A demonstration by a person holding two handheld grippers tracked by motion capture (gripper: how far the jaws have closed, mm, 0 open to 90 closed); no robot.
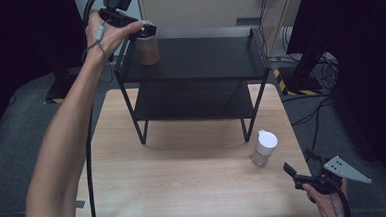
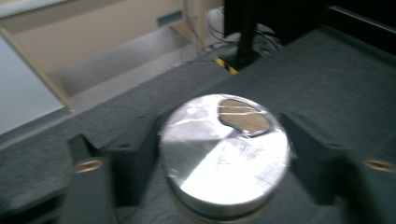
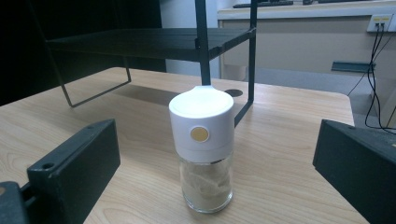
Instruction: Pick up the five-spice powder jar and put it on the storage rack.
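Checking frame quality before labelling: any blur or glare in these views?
Left gripper view: motion-blurred, glare on the silver jar lid between the left claw jaws. Right gripper view: sharp, white-capped jar cap top blown out. High view: evenly lit table, dark surroundings.

A light wooden counter (image 1: 184, 179) carries a black two-tier metal shelf (image 1: 203, 58) toward its 12 o'clock edge. On the shelf's top tier, at about 10 o'clock, stands a jar of brown powder (image 1: 148, 50). A white-capped glass jar (image 1: 264, 147) stands on the counter at about 4 o'clock.
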